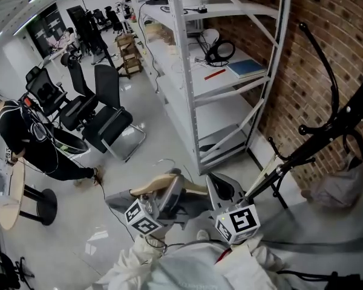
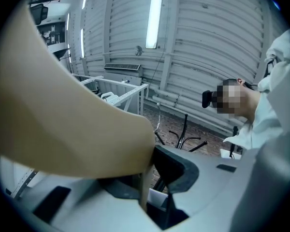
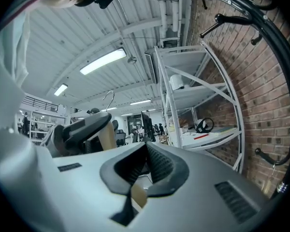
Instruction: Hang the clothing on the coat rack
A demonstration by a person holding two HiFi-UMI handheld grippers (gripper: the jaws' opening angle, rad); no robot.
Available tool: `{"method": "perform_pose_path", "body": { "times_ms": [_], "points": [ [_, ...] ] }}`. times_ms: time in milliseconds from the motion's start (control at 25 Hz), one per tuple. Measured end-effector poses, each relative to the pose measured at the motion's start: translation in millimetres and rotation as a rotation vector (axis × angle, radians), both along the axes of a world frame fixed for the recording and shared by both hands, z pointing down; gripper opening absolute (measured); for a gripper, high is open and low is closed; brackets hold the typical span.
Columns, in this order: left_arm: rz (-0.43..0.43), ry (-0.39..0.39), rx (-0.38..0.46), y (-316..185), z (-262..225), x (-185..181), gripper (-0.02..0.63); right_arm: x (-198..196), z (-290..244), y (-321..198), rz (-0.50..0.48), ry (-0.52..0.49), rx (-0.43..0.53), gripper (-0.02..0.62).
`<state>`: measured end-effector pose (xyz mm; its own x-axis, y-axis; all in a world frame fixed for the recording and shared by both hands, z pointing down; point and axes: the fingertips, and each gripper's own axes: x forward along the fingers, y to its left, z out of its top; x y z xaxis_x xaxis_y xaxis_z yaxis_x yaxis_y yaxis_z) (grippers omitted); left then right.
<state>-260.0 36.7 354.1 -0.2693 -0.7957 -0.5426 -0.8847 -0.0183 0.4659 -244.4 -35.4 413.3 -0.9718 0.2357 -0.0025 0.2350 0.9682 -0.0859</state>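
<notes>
A tan wooden hanger [image 1: 160, 185] with a wire hook lies level between my two grippers, low in the head view. My left gripper [image 1: 171, 189] is shut on the hanger [image 2: 77, 124], which fills the left of the left gripper view. My right gripper [image 1: 215, 187] is shut on the hanger's other end [image 3: 139, 195], a tan sliver between its jaws. White clothing [image 1: 187, 270] bunches below both grippers and shows as cloth [image 2: 280, 76] at the edge. The black coat rack [image 1: 327, 122] stands tilted to the right, its curved arms [image 3: 261, 18] above my right gripper.
A white metal shelving unit [image 1: 230, 83] with headphones and a blue book stands straight ahead. A brick wall [image 1: 327, 35] is behind the rack. Black office chairs [image 1: 103, 116] and a person in black [image 1: 24, 144] are at left. A pale bag [image 1: 337, 189] lies by the rack.
</notes>
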Motion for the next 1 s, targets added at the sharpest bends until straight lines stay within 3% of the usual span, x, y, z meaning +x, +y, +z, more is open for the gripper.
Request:
{"method": "perform_pose_path", "body": {
  "times_ms": [440, 1000],
  "points": [
    [0.196, 0.023, 0.018, -68.2, 5.3, -18.1, 0.095, -2.3, 4.8, -60.0, 0.183, 0.017, 0.013, 0.025],
    [0.571, 0.041, 0.024, -116.9, 5.4, -32.7, 0.095, 1.8, 8.1, -96.2, 0.570, 0.035, 0.015, 0.025]
  ]
}}
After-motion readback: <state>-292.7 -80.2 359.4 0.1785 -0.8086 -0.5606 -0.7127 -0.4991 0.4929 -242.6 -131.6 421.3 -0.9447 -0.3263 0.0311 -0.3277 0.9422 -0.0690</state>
